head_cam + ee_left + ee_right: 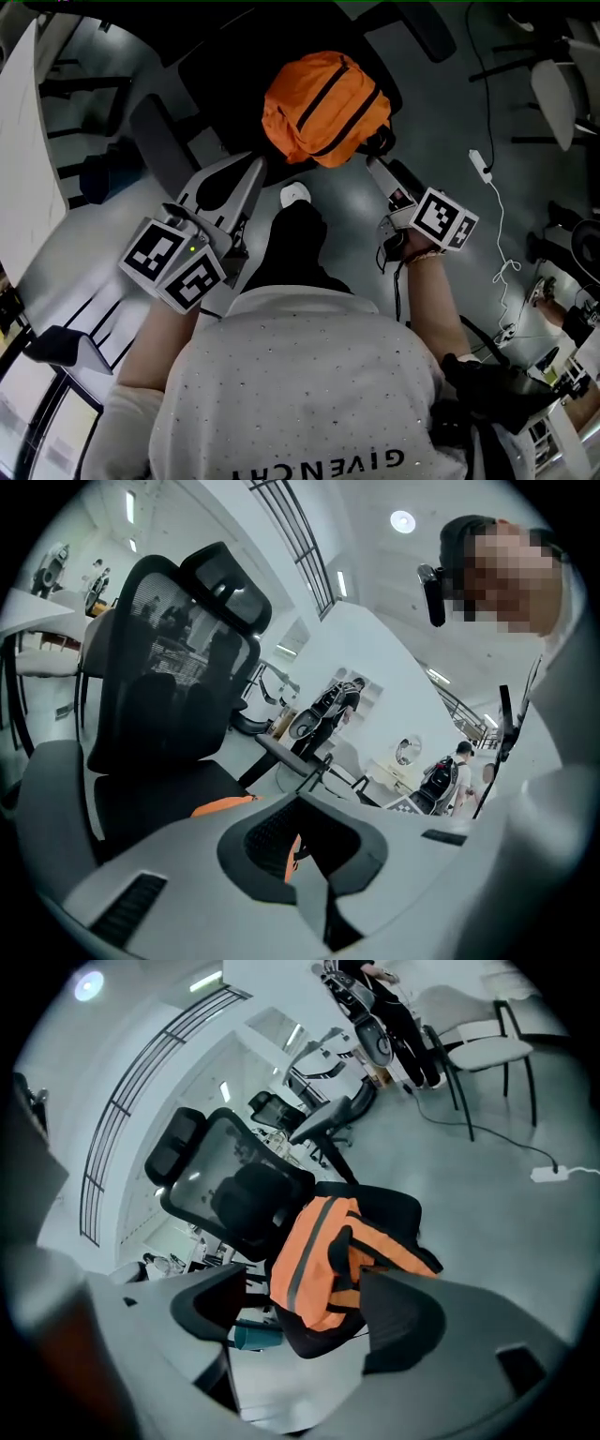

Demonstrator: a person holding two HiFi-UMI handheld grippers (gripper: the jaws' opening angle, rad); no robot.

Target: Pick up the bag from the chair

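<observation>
The white plastic left tongs [255, 169] [302, 874] were held forward and tilted slightly downward, with the jaws closed together. The white-and-black right tongs [378, 166] [300, 1290] were pointed more steeply down, jaws spread wide, nothing clamped. The left forearm [155, 337] and right forearm [436, 291] were extended ahead of the torso.

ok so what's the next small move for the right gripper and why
Probably ease the right gripper forward and down toward the orange backpack with black straps: its jaws stand wide open, short of the bag, which sits on the black office chair.
</observation>
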